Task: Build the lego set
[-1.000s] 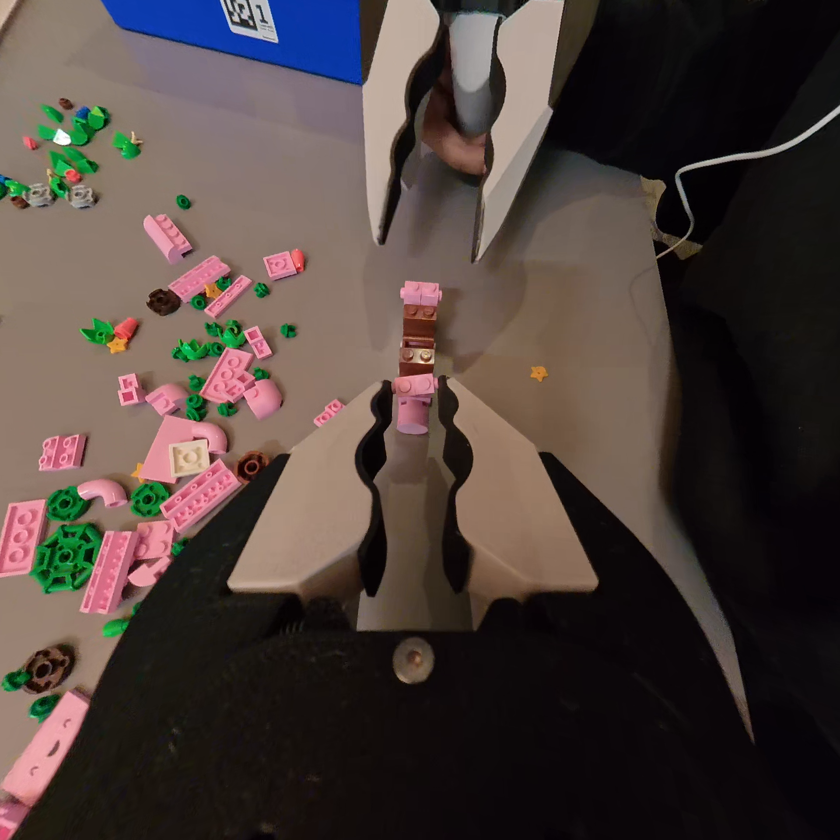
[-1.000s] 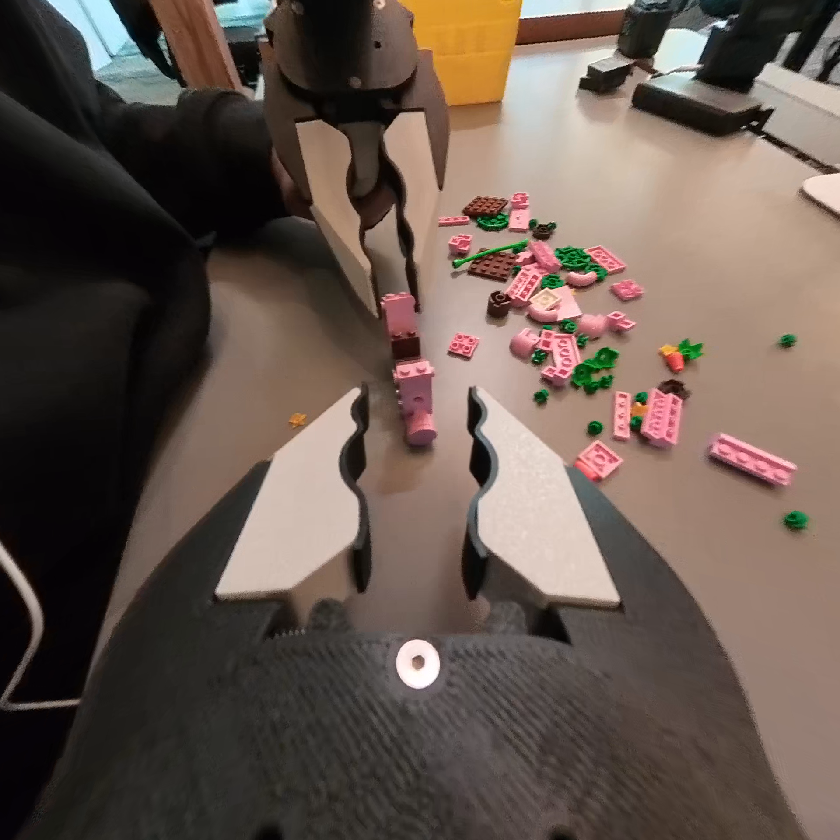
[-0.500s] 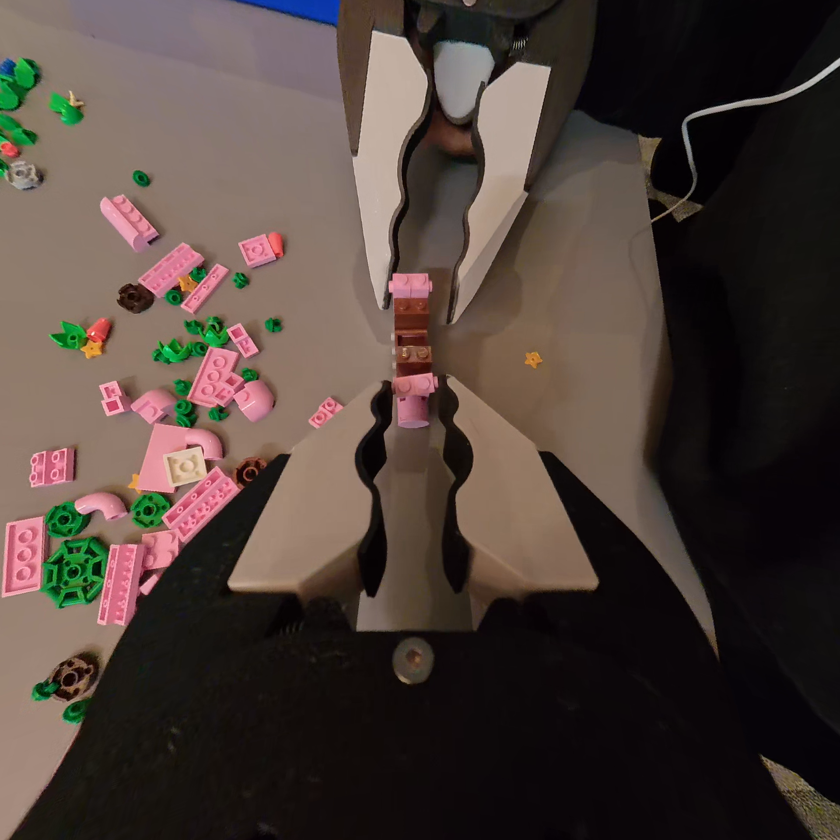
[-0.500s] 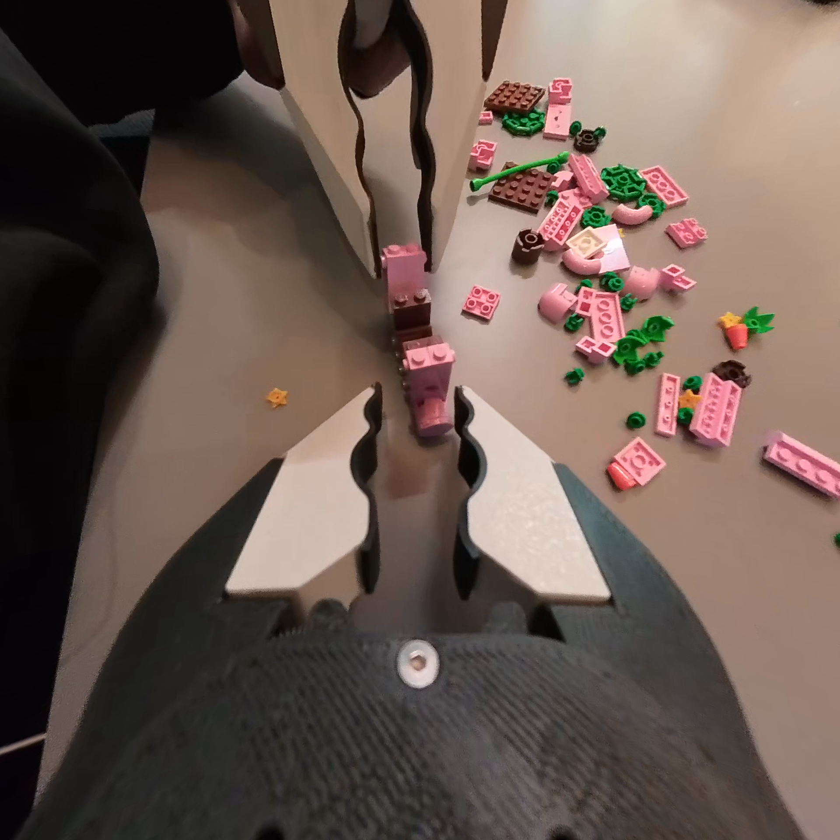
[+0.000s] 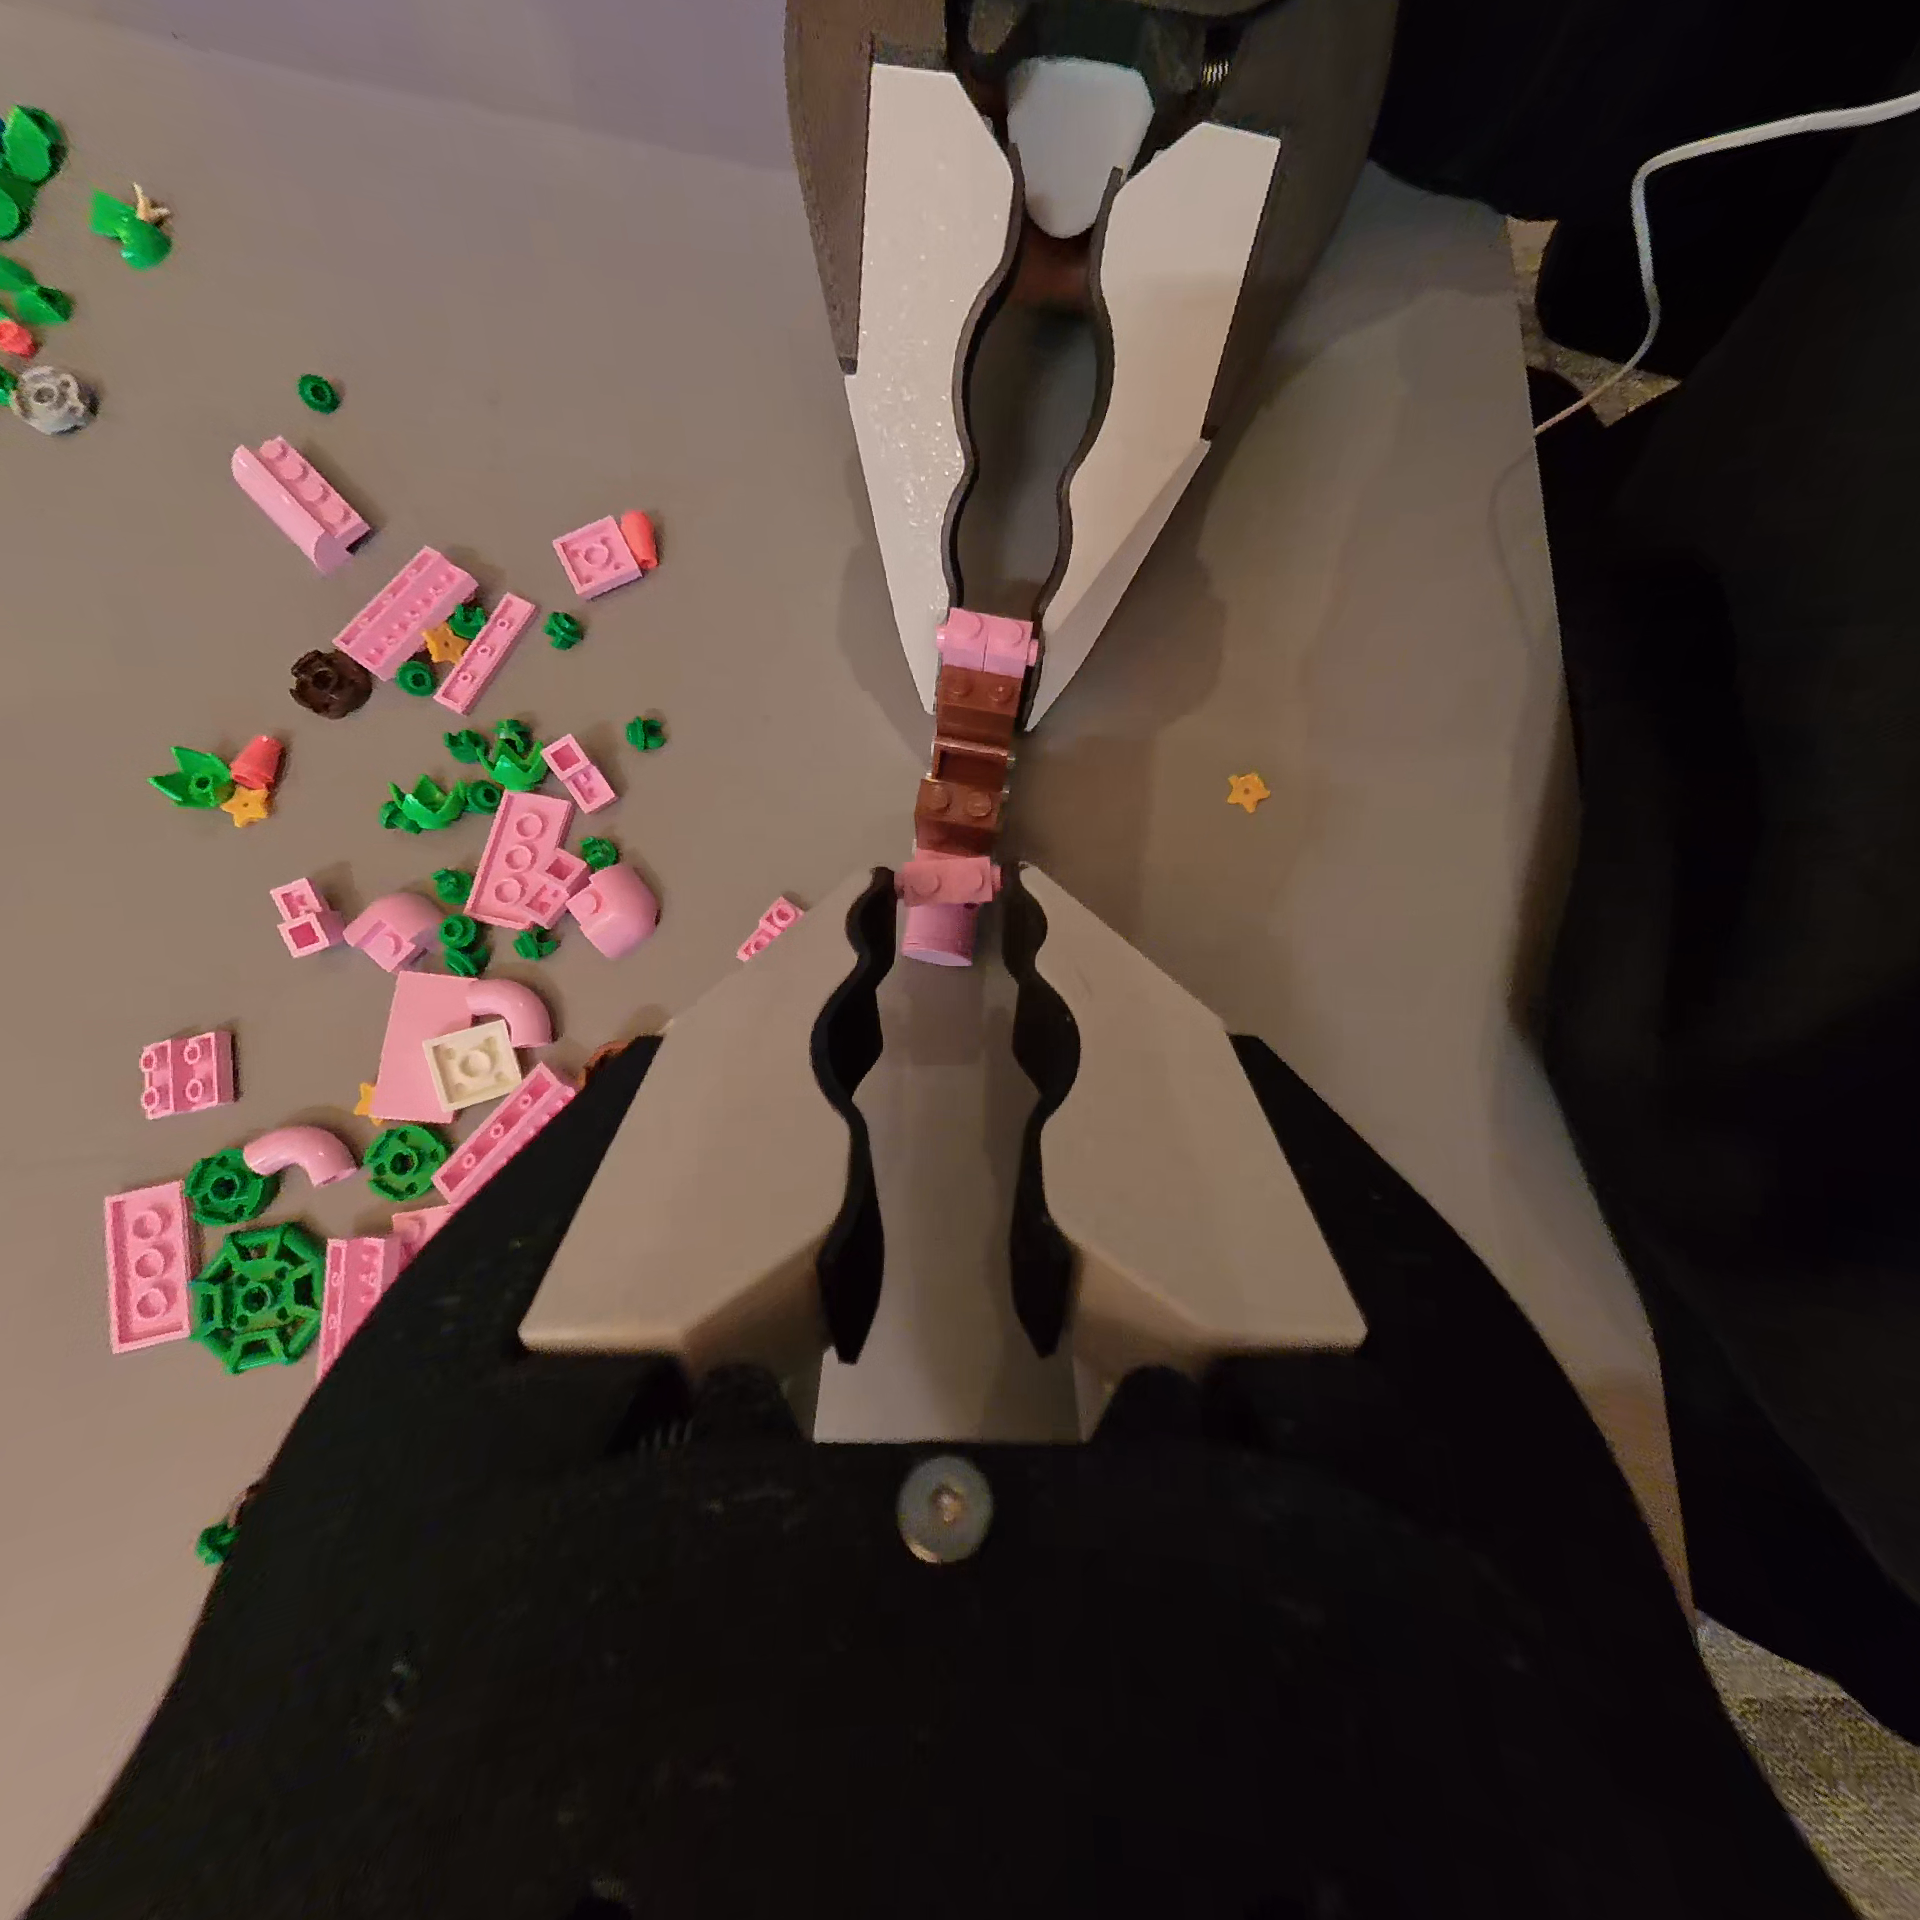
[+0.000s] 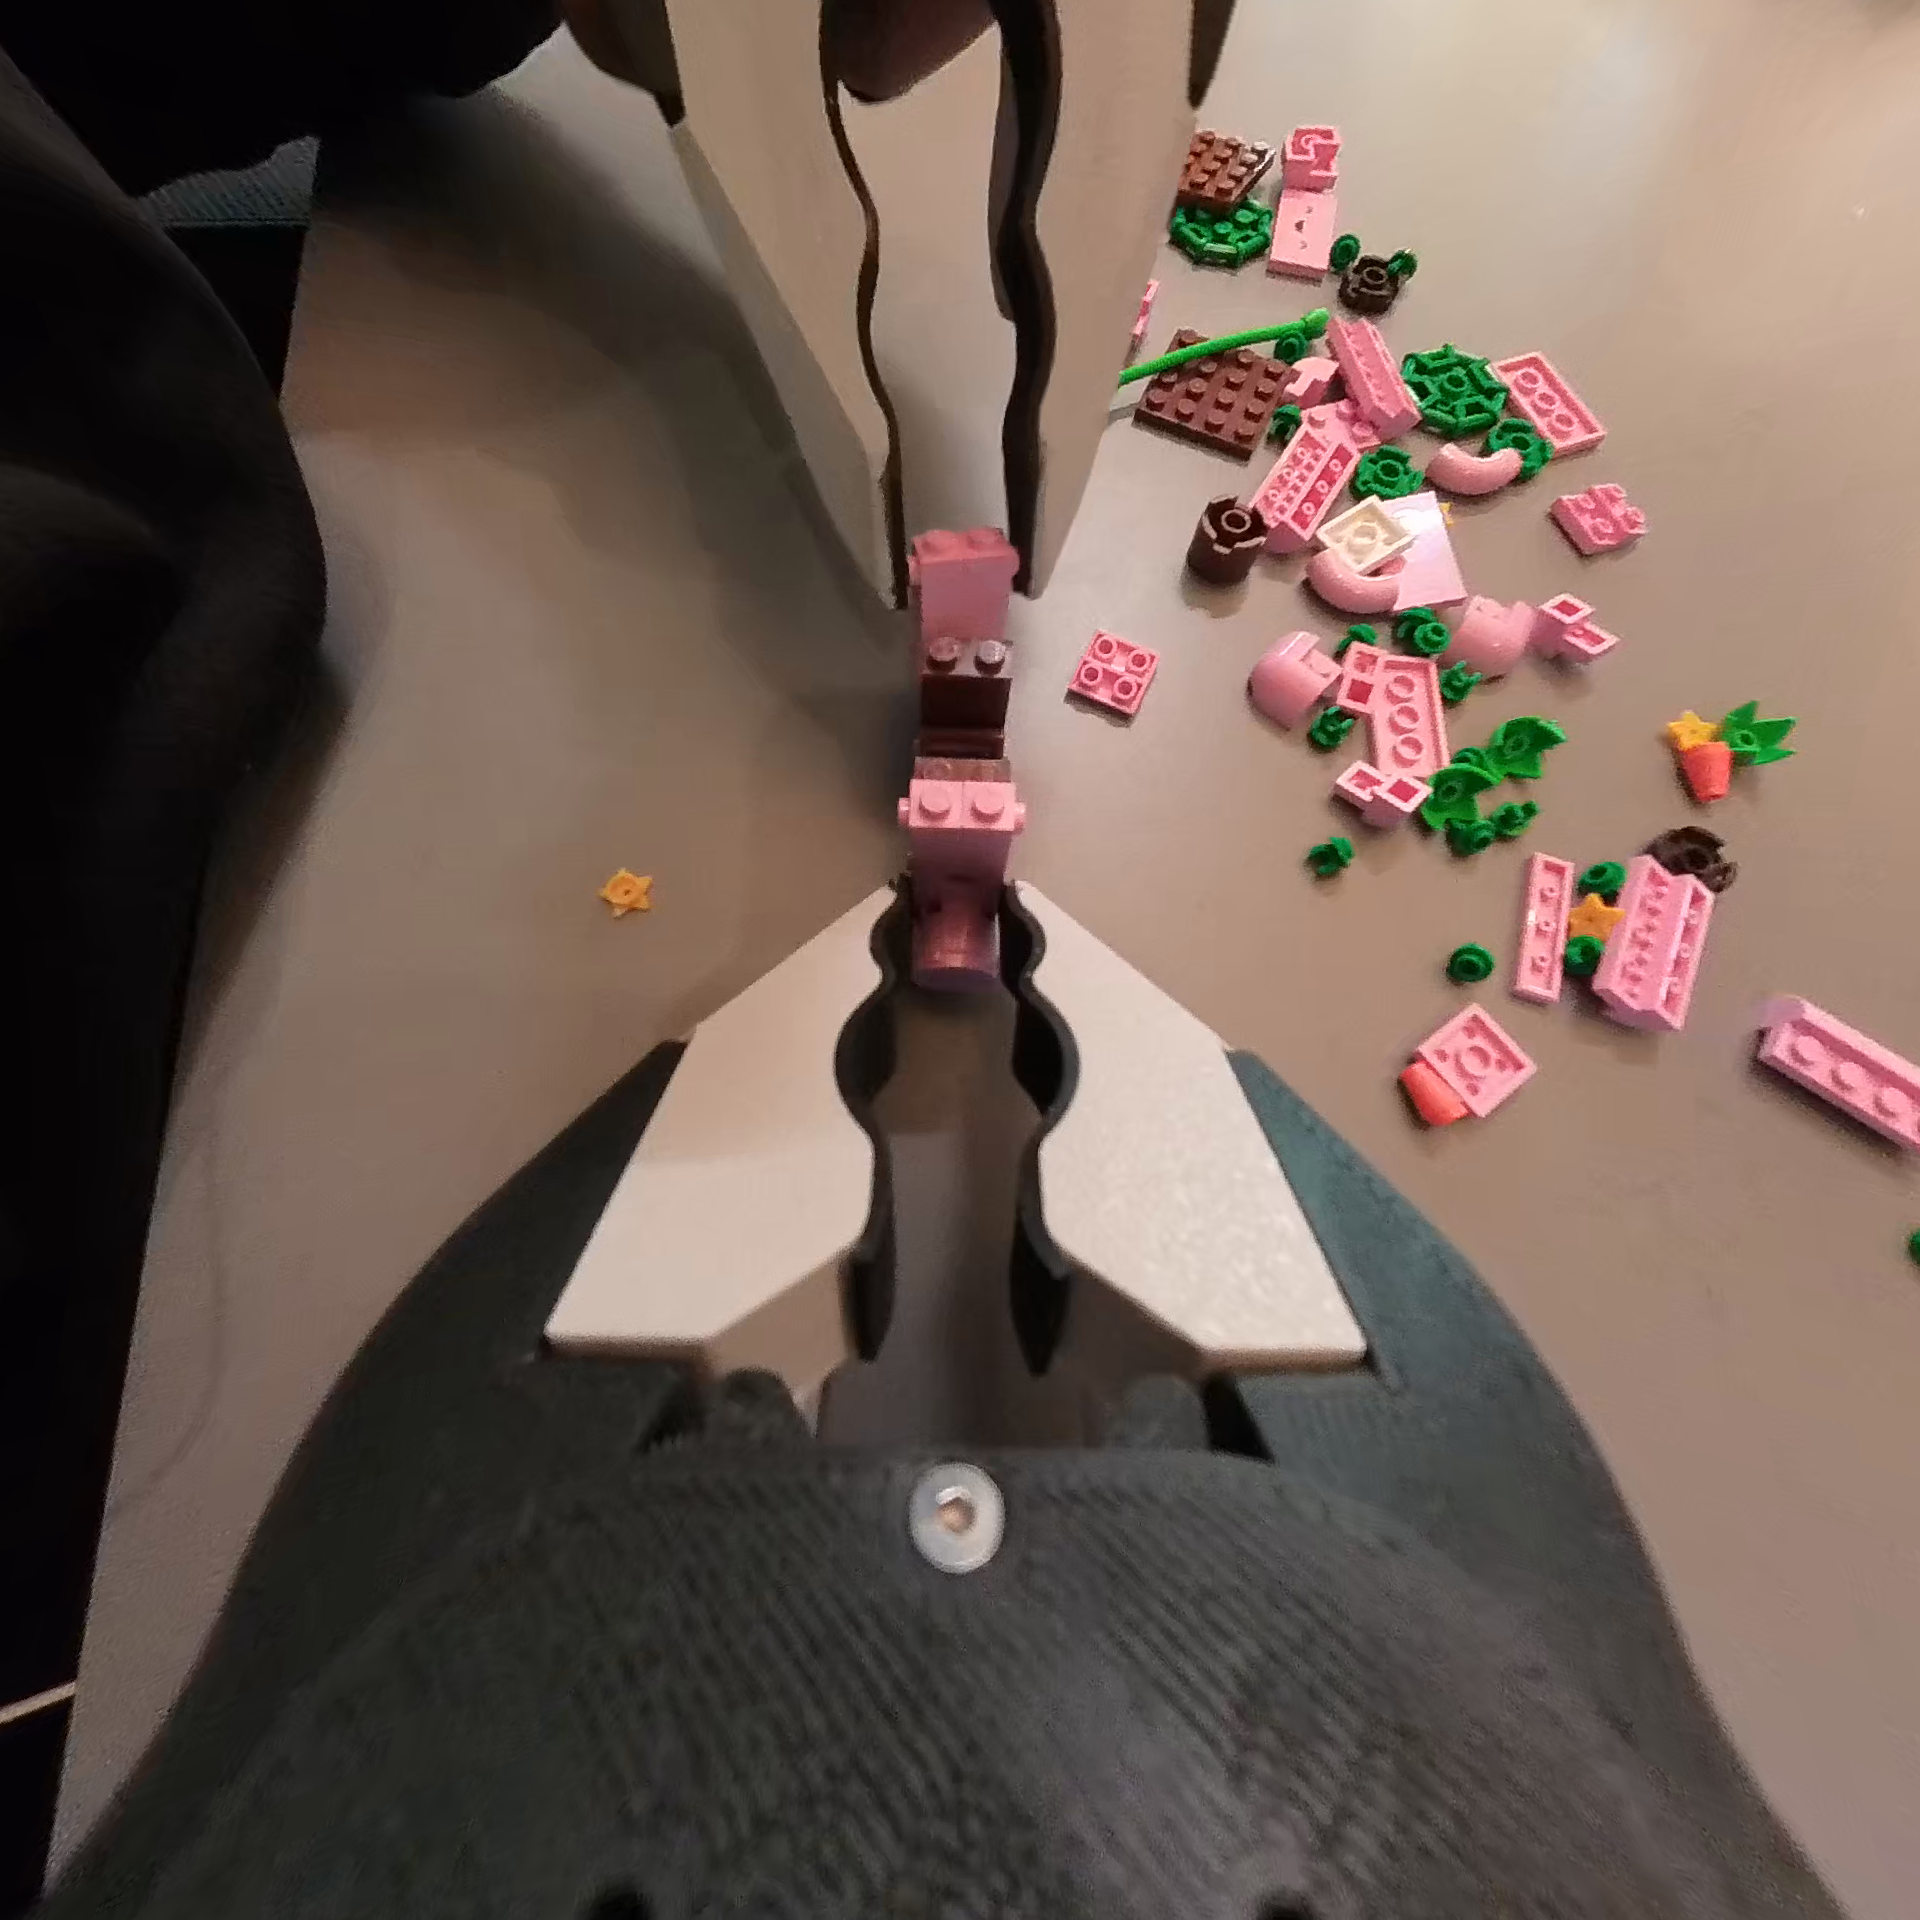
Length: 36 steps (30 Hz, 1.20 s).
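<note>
A small pink and brown lego assembly (image 5: 964, 790) lies stretched out between my two grippers, low over the grey table (image 5: 1299, 623). My left gripper (image 5: 951, 888) is shut on its near pink end in the left wrist view. My right gripper (image 5: 982, 717) faces it from the far side and clamps the other pink end. In the right wrist view the right gripper (image 6: 958, 899) is shut on the pink round end of the assembly (image 6: 961, 727). The left gripper (image 6: 964, 592) holds the far pink block there.
Loose pink, green and brown bricks (image 5: 499, 862) lie scattered left of the assembly; they also show in the right wrist view (image 6: 1455, 623), with a brown plate (image 6: 1210, 400). A yellow star piece (image 5: 1247, 792) lies alone. A white cable (image 5: 1662, 177) and dark clothing border the table edge. The left gripper's tips are roughly 5 centimetres from the right gripper's.
The right gripper came in from open and apart to the assembly's free end and closed on it. The left gripper kept its hold and hardly moved.
</note>
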Available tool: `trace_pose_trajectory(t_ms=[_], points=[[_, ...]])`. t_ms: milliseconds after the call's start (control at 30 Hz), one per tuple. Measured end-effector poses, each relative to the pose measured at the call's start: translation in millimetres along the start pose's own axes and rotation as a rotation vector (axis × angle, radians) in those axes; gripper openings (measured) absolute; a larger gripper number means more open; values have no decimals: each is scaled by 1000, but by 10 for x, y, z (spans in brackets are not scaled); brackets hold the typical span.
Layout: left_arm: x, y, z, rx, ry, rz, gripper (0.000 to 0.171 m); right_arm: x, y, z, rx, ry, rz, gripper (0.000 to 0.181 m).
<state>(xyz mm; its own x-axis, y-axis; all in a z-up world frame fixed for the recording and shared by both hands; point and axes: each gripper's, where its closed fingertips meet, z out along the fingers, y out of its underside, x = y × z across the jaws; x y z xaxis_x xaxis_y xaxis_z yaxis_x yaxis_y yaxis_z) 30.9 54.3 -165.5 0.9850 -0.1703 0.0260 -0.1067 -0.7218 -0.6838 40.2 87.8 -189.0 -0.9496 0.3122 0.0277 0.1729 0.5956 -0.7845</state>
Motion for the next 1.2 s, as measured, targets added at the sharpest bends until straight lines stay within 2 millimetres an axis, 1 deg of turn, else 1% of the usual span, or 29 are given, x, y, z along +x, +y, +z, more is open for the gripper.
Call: trace_pose_trajectory(t_ms=[100,200,367,833,1067,1200], points=[[-11,-20,-13,10,23,4,19,3,-2,1,0,5,-4,14],[-29,15,-5,-8,49,-4,19,2,-8,6,1,11,-13,14],[-10,15,-2,-19,76,29,19,4,-8,6,0,7,-8,14],[-25,13,16,-132,133,125,19,1,-8,6,-1,0,-1,14],[-16,-12,31,-163,174,132,19,2,-8,6,-1,1,-2,14],[-15,-15,32,-146,182,123,19,2,-8,6,-1,2,-3,14]])
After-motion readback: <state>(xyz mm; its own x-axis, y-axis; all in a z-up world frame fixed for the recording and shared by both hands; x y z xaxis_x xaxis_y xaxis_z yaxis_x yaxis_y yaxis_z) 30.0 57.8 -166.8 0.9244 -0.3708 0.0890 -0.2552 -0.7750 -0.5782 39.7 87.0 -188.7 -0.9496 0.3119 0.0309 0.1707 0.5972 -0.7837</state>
